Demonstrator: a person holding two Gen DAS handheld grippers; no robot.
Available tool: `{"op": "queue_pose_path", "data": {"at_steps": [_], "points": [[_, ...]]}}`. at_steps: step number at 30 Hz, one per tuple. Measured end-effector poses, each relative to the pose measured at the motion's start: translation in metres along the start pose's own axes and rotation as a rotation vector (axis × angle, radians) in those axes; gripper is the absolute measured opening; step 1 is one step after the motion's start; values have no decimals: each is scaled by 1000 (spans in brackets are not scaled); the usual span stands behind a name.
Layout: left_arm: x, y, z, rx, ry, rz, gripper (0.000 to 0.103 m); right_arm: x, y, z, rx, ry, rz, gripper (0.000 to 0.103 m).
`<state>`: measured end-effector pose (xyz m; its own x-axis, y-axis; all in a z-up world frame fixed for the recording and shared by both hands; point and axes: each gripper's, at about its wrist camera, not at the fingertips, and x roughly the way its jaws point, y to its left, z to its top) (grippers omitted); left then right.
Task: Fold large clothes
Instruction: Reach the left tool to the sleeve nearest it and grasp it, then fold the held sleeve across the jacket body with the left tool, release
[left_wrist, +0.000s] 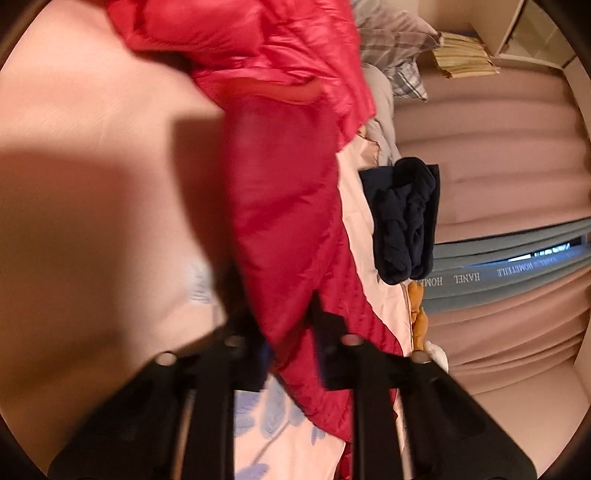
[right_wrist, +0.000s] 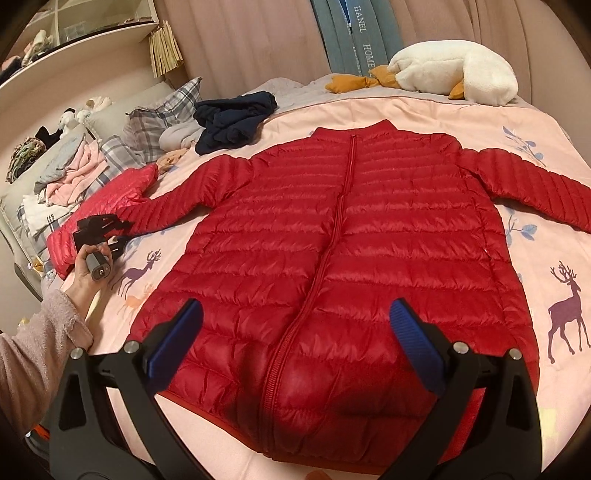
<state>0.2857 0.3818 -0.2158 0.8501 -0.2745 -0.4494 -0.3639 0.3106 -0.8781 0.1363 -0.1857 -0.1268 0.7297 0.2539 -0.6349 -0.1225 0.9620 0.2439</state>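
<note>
A red quilted puffer jacket (right_wrist: 332, 258) lies flat and zipped on the pink bedspread (right_wrist: 443, 110), both sleeves spread out. My right gripper (right_wrist: 295, 325) is open above the jacket's hem, empty. My left gripper (right_wrist: 110, 232) is at the end of the jacket's left sleeve (right_wrist: 166, 206). In the left wrist view the left gripper (left_wrist: 284, 317) is shut on the red sleeve (left_wrist: 284, 221), which runs up between its jaws.
A folded pinker-red jacket (right_wrist: 92, 210) lies at the left by the left gripper. A dark navy garment (right_wrist: 232, 118) (left_wrist: 406, 221) lies near the collar. A white plush goose (right_wrist: 454, 70) sits at the far edge. Pillows and piled clothes (right_wrist: 74, 166) line the left.
</note>
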Motion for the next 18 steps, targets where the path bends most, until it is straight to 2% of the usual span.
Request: {"op": "queue_pose_path", "data": {"at_steps": [3, 6, 12, 18], "points": [[-1, -2, 1, 11, -3, 27, 9, -1, -1, 1, 1, -7, -5, 101], [-7, -23, -6, 85, -7, 67, 8, -3, -5, -1, 12, -13, 2, 101], [-24, -108, -33, 320, -18, 51, 8, -9, -13, -5, 37, -19, 3, 101], [-30, -209, -98, 626, 3, 15, 8, -22, -29, -8, 86, -44, 2, 101]]}}
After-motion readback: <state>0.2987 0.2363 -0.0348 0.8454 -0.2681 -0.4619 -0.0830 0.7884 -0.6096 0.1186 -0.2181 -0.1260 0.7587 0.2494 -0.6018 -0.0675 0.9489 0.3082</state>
